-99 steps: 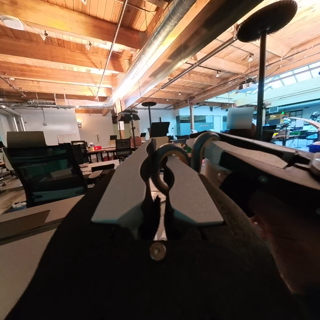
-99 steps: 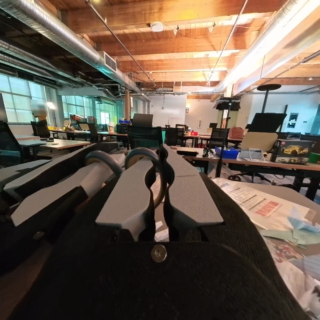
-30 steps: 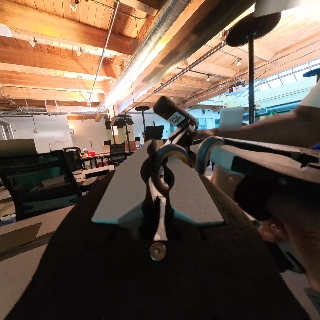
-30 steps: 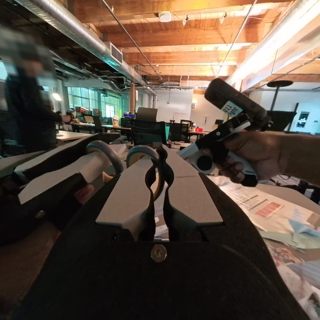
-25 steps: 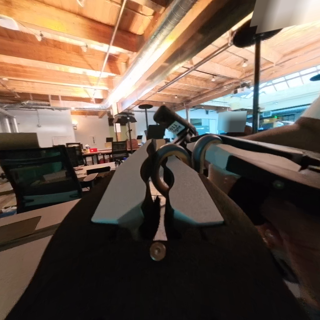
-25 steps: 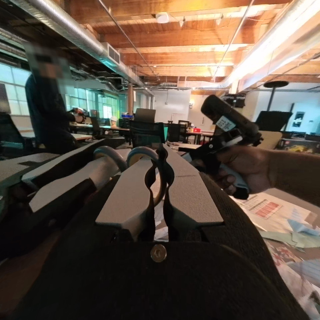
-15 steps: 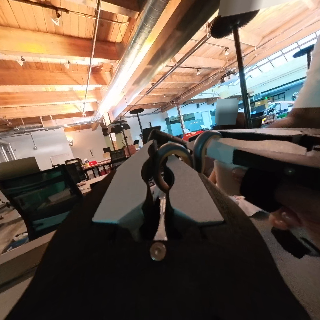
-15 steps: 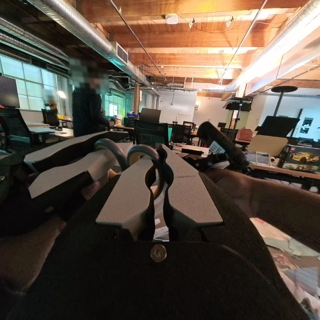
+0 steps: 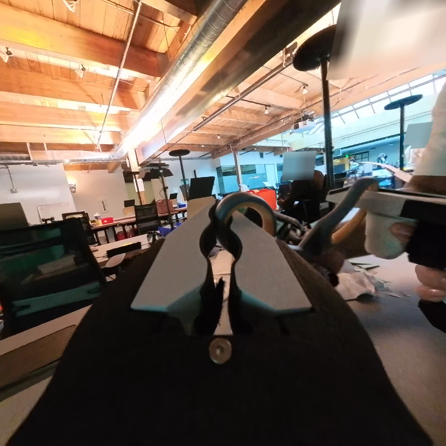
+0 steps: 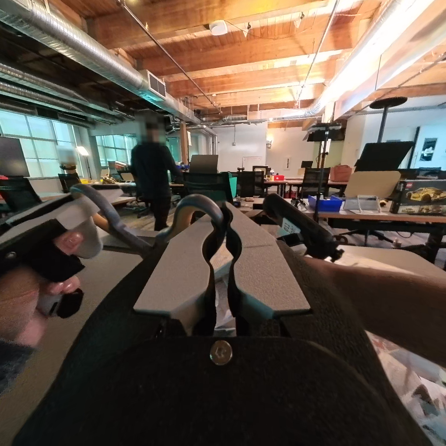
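Note:
A pair of scissors with grey handle loops hangs between my two grippers. My left gripper [image 9: 218,211] is shut on one handle loop [image 9: 245,210]. My right gripper [image 10: 225,208] is shut on the other handle loop [image 10: 200,205]. In the left wrist view the right gripper [image 9: 386,217] holds its loop [image 9: 354,195] well off to the right. In the right wrist view the left gripper [image 10: 48,217] holds its loop [image 10: 103,207] off to the left. The two handles stand spread apart. The blades are hidden below my fingers.
Another person's arm [image 10: 374,301] reaches in from the right with a third black hand-held gripper [image 10: 299,229] close by my right fingers. Paper scraps [image 9: 357,282] lie on the grey table [image 10: 108,277]. A person in dark clothes [image 10: 152,181] stands among desks and chairs behind.
The two handle loops have moved far apart, where before they sat side by side. The other person's arm with the third gripper came in from the right and sank lower. Both grasps held.

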`<state>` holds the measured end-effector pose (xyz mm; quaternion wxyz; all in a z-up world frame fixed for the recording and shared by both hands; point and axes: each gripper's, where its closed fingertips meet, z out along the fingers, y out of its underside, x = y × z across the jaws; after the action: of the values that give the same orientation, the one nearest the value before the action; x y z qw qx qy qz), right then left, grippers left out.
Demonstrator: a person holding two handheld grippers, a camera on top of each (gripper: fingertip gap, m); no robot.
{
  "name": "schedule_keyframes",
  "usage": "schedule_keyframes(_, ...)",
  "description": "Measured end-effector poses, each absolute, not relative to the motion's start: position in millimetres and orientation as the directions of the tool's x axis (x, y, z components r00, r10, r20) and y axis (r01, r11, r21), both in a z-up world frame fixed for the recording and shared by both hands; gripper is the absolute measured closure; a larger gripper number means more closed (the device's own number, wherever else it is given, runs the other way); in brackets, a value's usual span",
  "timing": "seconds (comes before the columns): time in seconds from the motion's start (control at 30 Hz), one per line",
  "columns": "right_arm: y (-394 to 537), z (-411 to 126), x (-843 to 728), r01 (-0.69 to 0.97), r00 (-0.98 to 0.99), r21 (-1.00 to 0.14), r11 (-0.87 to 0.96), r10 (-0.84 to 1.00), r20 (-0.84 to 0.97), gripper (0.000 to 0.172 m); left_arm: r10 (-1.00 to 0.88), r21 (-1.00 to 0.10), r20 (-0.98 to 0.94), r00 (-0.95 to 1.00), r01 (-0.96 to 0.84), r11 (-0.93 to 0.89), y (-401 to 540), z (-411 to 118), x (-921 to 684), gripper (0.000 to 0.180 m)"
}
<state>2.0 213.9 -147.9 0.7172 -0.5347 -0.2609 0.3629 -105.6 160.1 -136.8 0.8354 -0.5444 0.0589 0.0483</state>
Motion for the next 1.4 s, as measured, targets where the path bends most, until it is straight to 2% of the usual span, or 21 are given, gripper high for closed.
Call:
schedule_keyframes(0.33,220,-165,-7,-0.157,0.623,-0.973,0.169,0.781,0.036,0.172,0.015,-0.935,-0.072,0.997,-0.073,0.347,166,-161,-129,0.180)
schedule_keyframes(0.7,230,-183,-10,-0.154,0.618,-0.985,0.073,0.785,-0.038,0.172,-0.044,-0.965,-0.020,0.999,-0.007,0.262,177,-183,-126,0.180)
schedule_keyframes(0.87,220,-169,-11,-0.185,0.604,-0.977,0.108,0.797,-0.026,0.172,-0.065,-0.955,-0.039,0.997,-0.018,0.297,175,-173,-111,0.180)
schedule_keyframes(1.03,203,-162,-24,-0.140,0.596,-0.972,0.189,0.800,0.070,0.172,-0.084,-0.941,-0.137,0.987,-0.104,0.323,176,-163,-81,0.180)
schedule_keyframes(1.3,193,-156,-28,-0.151,0.589,-0.968,0.201,0.805,0.075,0.172,-0.098,-0.930,-0.168,0.981,-0.125,0.346,177,-152,-57,0.179)
schedule_keyframes(1.4,194,-155,-27,-0.188,0.583,-0.968,0.163,0.812,0.024,0.172,-0.100,-0.933,-0.125,0.987,-0.083,0.349,177,-151,-53,0.179)
